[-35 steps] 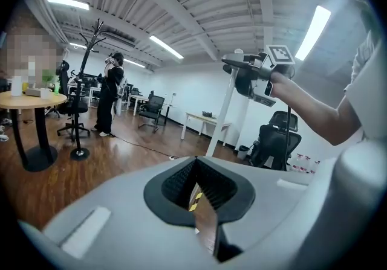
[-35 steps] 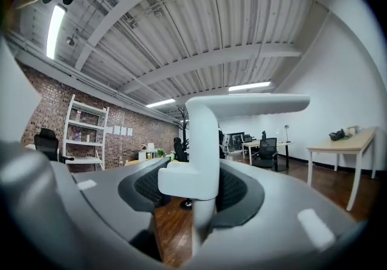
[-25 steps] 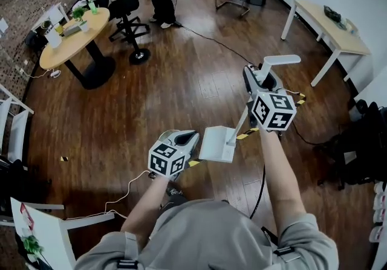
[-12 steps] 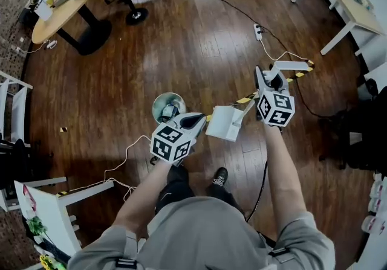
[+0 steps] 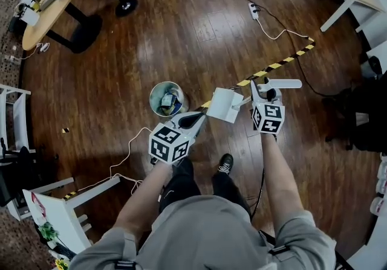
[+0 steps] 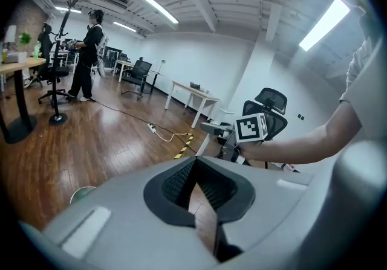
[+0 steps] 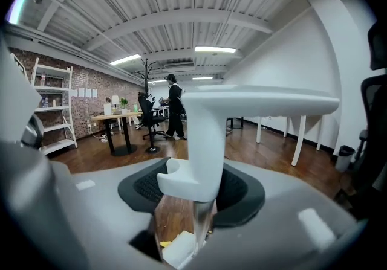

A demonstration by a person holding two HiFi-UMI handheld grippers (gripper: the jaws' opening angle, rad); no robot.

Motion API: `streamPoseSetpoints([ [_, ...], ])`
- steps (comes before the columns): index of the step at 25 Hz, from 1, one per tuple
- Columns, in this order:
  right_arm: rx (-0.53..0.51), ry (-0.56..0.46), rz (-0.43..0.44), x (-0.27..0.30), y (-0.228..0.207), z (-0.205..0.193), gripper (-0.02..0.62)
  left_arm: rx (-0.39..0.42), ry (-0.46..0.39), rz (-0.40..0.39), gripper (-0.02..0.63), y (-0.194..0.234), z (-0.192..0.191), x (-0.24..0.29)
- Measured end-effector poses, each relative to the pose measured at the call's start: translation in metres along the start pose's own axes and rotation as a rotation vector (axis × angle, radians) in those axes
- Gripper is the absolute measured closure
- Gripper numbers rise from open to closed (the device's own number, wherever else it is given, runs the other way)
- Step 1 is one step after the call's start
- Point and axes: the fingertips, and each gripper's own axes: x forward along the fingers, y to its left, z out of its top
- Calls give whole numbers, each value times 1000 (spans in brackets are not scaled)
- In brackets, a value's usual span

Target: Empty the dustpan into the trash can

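I grasp the dustpan in the right gripper, right of the trash can; emptying remains. Left gripper clenched, empty.

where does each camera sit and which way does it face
Head view: on the person's head, facing steeply down at trash can, dustpan; shows both forearms, left gripper, right gripper.
Left gripper view: on the left gripper, facing across the room along its closed jaws; shows the right forearm.
Right gripper view: on the right gripper, facing the dustpan handle clamped in its jaws.
Shared: head and left gripper views both show the right gripper.
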Motion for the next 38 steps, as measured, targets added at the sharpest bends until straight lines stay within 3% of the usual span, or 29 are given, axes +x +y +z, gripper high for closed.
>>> streamPoseSetpoints([
  [7, 86, 72, -121, -30, -31, -36, 397, -4, 11, -21, 601, -10, -7, 1],
  [13, 115, 155, -141, -62, -53, -69, 397, 0, 20, -35, 601, -33, -16, 8],
  [18, 151, 208, -97, -90, -59, -90, 372, 10, 29, -39, 601, -61, -20, 19],
  [24, 197, 270, -73, -116, -75, -115, 276, 32, 11, -15, 601, -91, -13, 27],
  [27, 242, 346, -43, -139, -63, -136, 273, 39, -13, -7, 601, -95, -8, 16],
  [29, 228, 394, 40, -152, -36, -142, 311, 43, -33, -4, 601, -94, -3, 8],
  [32, 82, 318, 192, -163, 19, -104, 587, 47, -72, -2, 601, -92, 13, -4],
  [35, 46, 132, 357, -170, 81, -21, 595, 65, -131, 6, 601, -89, 36, -27],
  [38, 60, -28, 454, -173, 127, 63, 595, 69, -189, 14, 601, -86, 59, -57],
])
